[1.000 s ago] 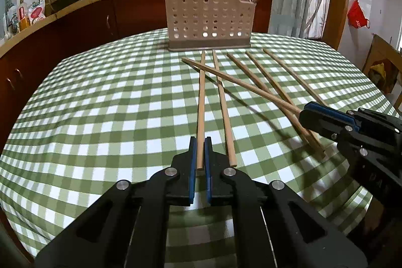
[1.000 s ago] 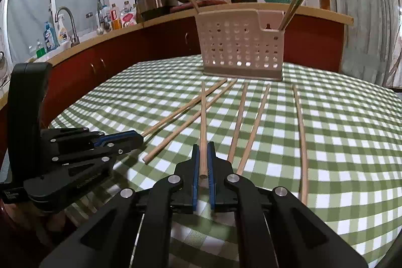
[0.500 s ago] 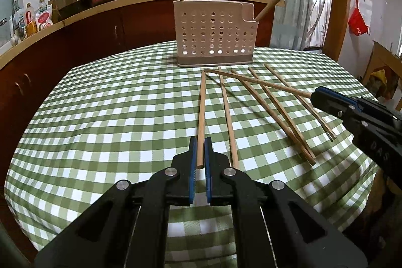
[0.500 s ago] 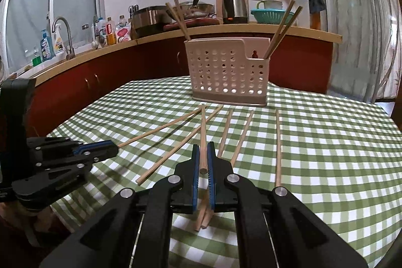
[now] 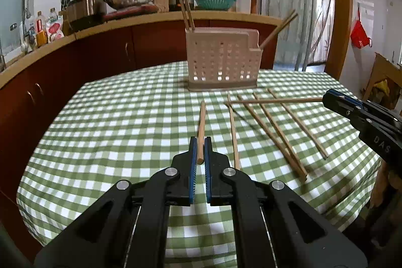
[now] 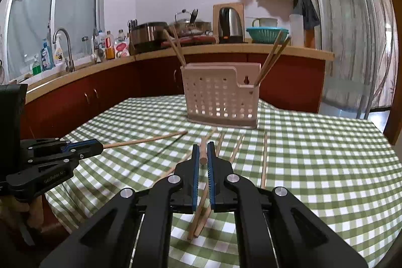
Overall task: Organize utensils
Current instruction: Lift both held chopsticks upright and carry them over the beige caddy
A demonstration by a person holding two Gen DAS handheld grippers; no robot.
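Both grippers are carrying a chopstick toward the holder

The left gripper (image 5: 200,145) is pinching one chopstick (image 5: 201,122), long axis pointing ahead at the perforated holder (image 5: 222,62); further right, the right gripper (image 6: 203,151) is clamping another chopstick (image 6: 203,150) aimed likewise. The holder is standing upright dead ahead, neither hand clearly nearer.

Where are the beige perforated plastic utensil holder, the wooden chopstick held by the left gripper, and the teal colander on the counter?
beige perforated plastic utensil holder (image 5: 222,62), left wrist view, front wall.
wooden chopstick in the left gripper (image 5: 201,126), left wrist view, mid shaft.
teal colander (image 6: 266,34), right wrist view, side wall.
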